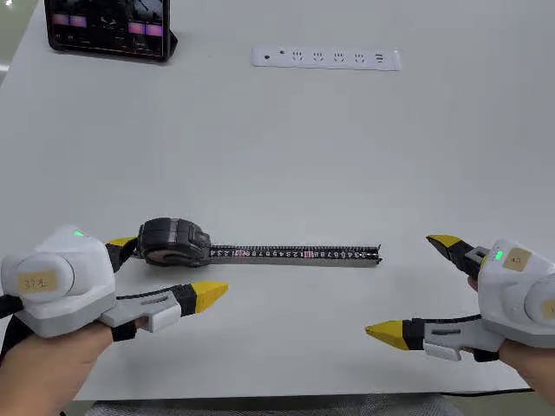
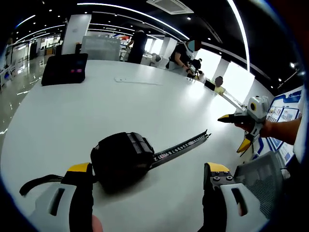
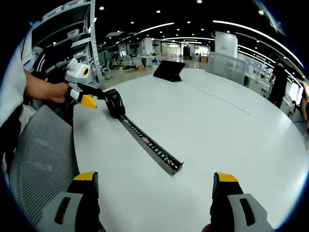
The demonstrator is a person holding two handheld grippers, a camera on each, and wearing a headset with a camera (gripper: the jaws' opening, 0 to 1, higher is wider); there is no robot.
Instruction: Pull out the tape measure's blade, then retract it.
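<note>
A black tape measure (image 1: 173, 242) lies on the white table (image 1: 286, 156), its blade (image 1: 295, 253) pulled out to the right and lying flat. My left gripper (image 1: 165, 270) is open, with the case (image 2: 120, 157) just ahead of its yellow-tipped jaws, closer to the far jaw. My right gripper (image 1: 416, 286) is open too, a short way right of the blade's end hook (image 1: 377, 254). From the right gripper view the blade (image 3: 149, 142) runs away toward the case (image 3: 115, 102), and nothing is between those jaws.
A white power strip (image 1: 326, 58) lies at the back of the table and a dark tablet on a stand (image 1: 110, 26) stands at the back left. A mesh chair (image 3: 38, 159) is beside the table's near edge. People stand far off in the room.
</note>
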